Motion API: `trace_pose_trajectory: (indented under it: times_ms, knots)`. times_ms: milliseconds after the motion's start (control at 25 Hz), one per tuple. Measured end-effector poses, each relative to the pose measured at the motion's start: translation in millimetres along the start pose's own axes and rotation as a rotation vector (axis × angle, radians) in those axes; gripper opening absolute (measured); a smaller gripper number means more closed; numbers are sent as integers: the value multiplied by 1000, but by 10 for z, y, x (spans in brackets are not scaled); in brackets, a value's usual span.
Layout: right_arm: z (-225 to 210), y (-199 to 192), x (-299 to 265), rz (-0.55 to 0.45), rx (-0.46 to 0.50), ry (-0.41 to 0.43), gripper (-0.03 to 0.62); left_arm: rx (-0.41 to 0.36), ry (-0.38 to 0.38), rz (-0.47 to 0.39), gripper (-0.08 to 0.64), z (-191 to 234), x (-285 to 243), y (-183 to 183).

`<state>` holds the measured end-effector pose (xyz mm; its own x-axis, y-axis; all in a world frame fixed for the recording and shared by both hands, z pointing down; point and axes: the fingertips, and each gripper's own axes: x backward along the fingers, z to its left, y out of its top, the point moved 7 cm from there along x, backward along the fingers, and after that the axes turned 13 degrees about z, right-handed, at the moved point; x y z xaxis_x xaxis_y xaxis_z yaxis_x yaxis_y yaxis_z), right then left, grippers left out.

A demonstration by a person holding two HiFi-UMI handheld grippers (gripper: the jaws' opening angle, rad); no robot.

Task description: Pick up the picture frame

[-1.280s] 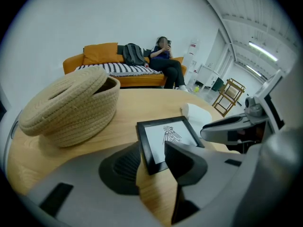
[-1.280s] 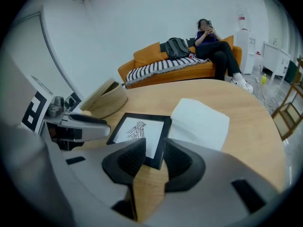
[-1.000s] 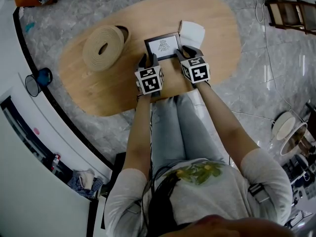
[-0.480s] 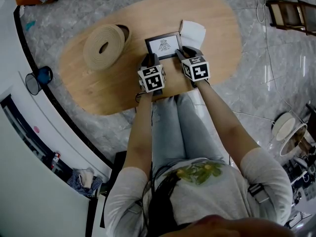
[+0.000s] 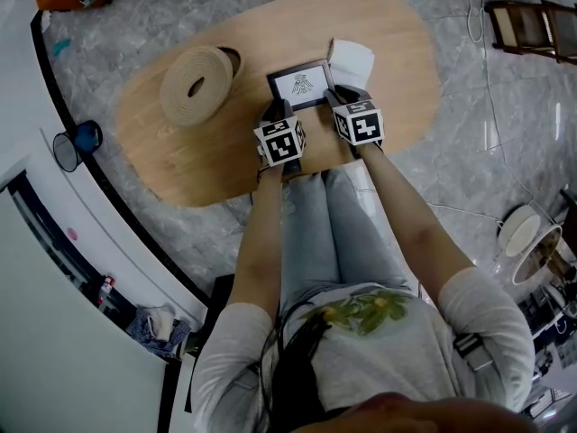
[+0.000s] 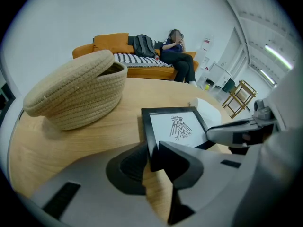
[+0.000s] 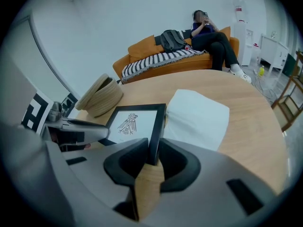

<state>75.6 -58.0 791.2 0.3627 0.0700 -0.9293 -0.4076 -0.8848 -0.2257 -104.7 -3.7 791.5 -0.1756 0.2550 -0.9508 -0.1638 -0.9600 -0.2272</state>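
Wooden table, with frame flat near its front edge. Closing left gripper and right gripper over the 2 near corners, not yet clamped. Finish both squeezes evenly, seat pads deep on the rails, then lift level to avoid twisting.

Between basket and napkin, picture frame

I am watching soft, even light coming from ceiling strips, leaving only faint shadows on the wooden surface and white glare streaking the glossy floor, while both gripper views are bulging at their dark rims and blurring the nearest fingers.
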Motion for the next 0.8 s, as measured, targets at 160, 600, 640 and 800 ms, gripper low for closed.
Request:
trace_pose_trajectory:
  times_ms: [160,600,640,800]
  knots:
    - [61,51,189,3,-2,-1,81,2,-9,11,89,-34,183,61]
    - [266,142,778,25,-8,-5,81,11,-31,45,89,-153,778,158]
    - [290,141,822,28,-6,-5,81,13,-33,49,89,-158,825,151]
    - [372,131,1002,31,-9,-2,81,21,-41,57,89,-183,1023,135]
